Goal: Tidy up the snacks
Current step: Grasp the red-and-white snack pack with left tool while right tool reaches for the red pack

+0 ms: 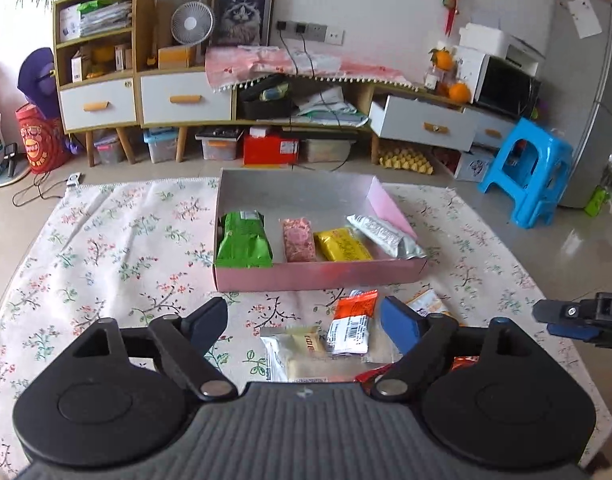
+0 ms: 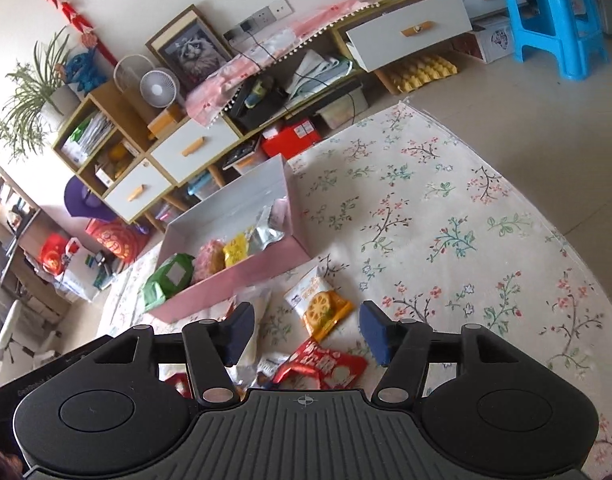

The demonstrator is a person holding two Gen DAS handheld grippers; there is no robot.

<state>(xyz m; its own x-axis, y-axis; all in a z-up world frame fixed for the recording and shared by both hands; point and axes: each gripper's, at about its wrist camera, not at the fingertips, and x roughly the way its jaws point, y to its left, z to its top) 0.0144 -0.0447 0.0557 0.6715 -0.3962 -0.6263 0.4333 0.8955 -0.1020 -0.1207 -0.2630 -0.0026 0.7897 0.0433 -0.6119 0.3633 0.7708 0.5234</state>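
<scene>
Four snacks already lay in the pink box at my twelve o'clock: green bag, pink pack, yellow pack, silver pouch. Several loose packets waited at six o'clock of it. My left gripper and right gripper both gaped, empty.
</scene>
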